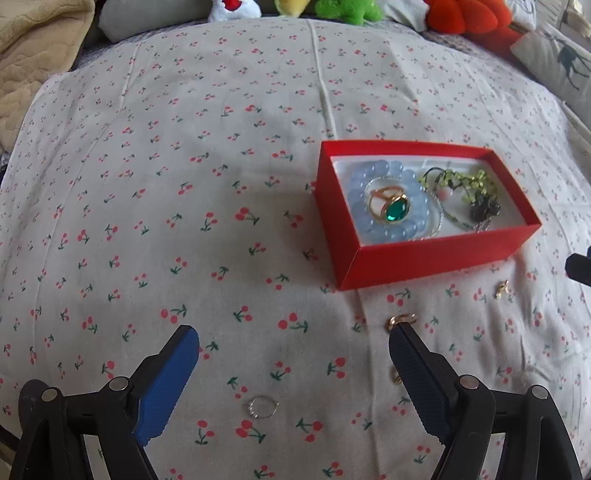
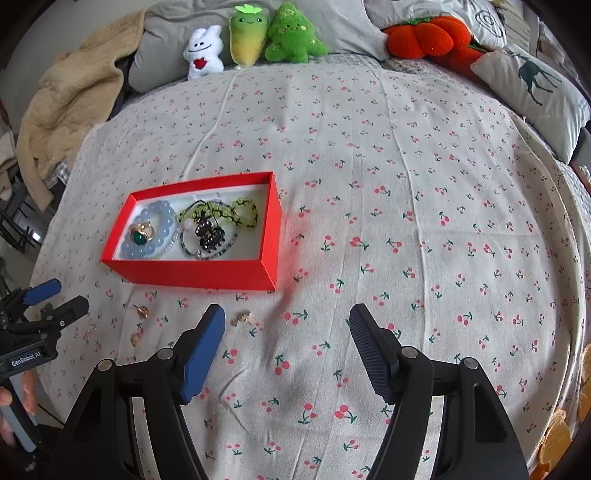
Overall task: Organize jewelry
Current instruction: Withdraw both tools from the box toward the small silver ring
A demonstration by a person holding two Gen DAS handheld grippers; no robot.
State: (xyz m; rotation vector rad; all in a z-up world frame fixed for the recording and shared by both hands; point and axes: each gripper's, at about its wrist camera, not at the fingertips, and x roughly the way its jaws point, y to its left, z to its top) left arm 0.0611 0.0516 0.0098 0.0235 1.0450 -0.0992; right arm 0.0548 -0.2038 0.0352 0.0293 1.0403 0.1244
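Observation:
A red box (image 1: 436,260) (image 2: 192,275) lies on the cherry-print bedsheet. It holds a blue bead bracelet (image 1: 413,230) (image 2: 162,216), a gold ring with a green stone (image 1: 393,208) (image 2: 142,232), a green bead necklace (image 1: 469,181) (image 2: 240,208) and a dark hair claw (image 1: 484,210) (image 2: 210,232). Small gold pieces lie in front of the box: (image 1: 400,319), (image 1: 502,290), (image 2: 242,318), (image 2: 142,312), (image 2: 136,339). A thin silver ring (image 1: 260,406) lies between my left gripper's fingers. My left gripper (image 1: 293,343) (image 2: 55,297) is open and empty. My right gripper (image 2: 288,321) is open and empty, right of the gold pieces.
Plush toys (image 2: 255,37), an orange plush (image 2: 432,35) and pillows (image 2: 532,96) line the far edge of the bed. A beige blanket (image 2: 62,107) lies at the far left. The sheet stretches wide to the right of the box.

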